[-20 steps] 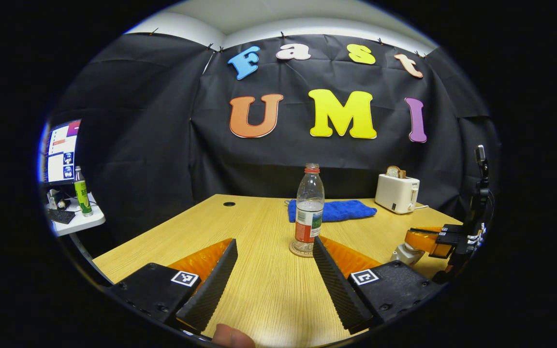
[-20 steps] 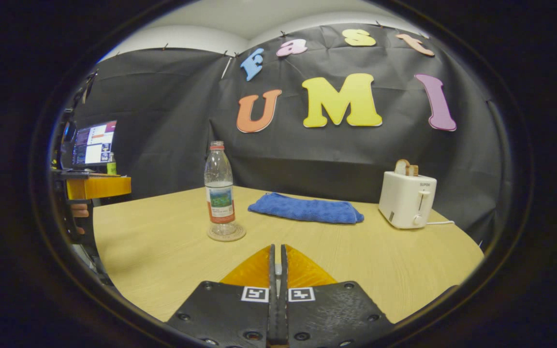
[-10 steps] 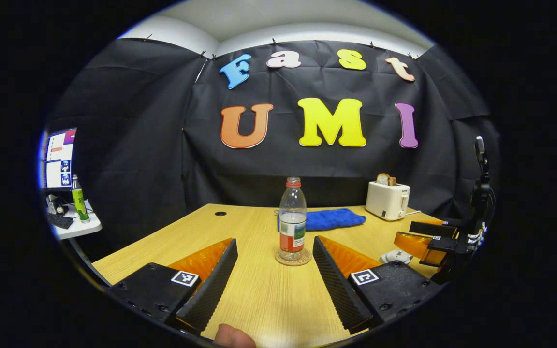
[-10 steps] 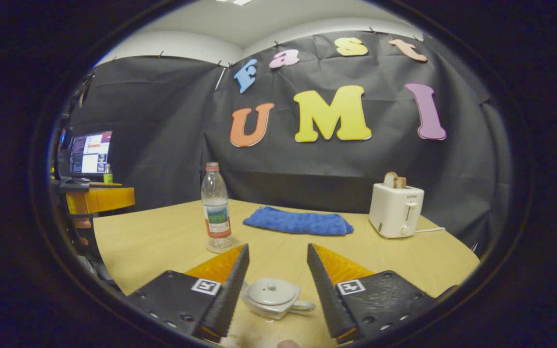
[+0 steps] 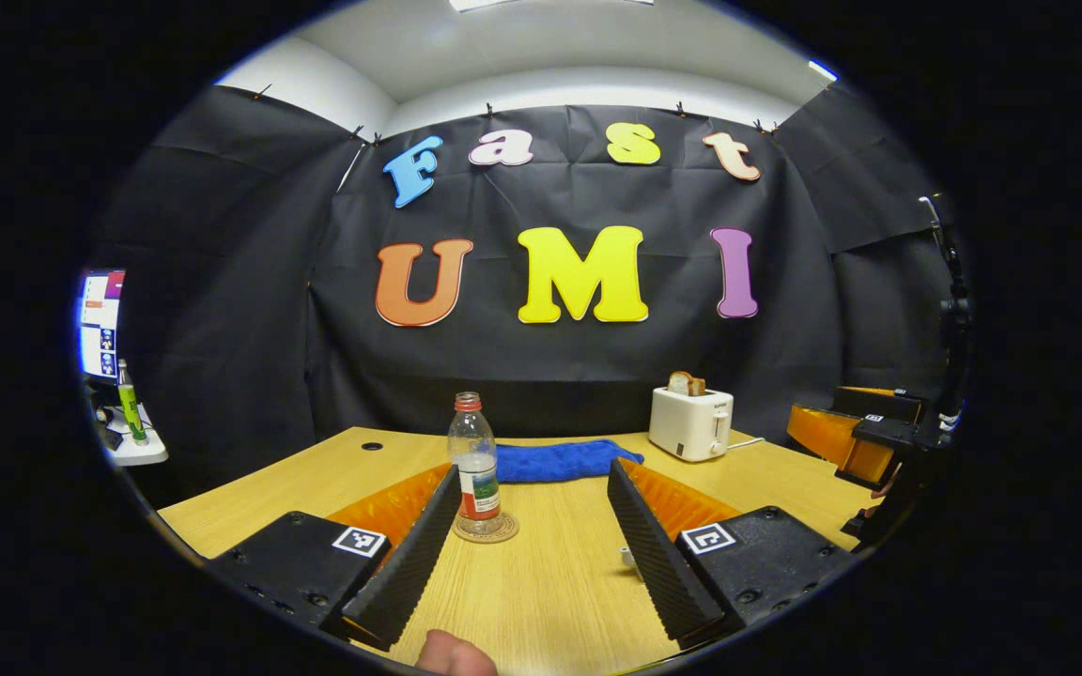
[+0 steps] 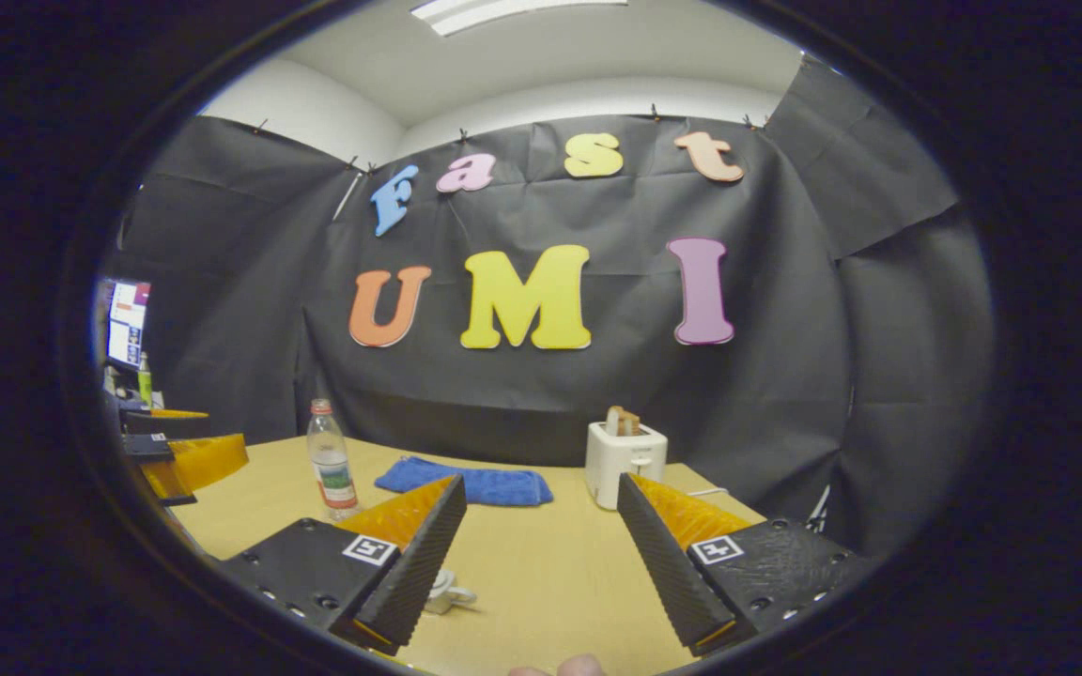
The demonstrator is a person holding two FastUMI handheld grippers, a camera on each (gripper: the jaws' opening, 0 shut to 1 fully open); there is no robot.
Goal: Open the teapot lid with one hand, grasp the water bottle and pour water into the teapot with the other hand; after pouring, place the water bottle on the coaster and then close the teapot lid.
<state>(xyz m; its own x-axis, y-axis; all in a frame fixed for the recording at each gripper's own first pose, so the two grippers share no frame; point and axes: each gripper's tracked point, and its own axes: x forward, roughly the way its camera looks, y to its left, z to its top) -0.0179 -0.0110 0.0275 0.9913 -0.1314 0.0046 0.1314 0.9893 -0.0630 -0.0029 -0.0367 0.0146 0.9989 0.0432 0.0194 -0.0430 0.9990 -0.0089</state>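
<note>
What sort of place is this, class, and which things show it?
Probably a staged recording booth, not a home kitchen: black cloth walls, a wooden table with a toaster and water bottle, and a computer monitor alongside.

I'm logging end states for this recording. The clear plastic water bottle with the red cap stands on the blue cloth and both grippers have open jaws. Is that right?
Not quite. The clear plastic water bottle with the red cap stands on the round coaster, not on the blue cloth, which lies behind it; the left gripper view shows this. The left gripper and right gripper do have open jaws.
</note>
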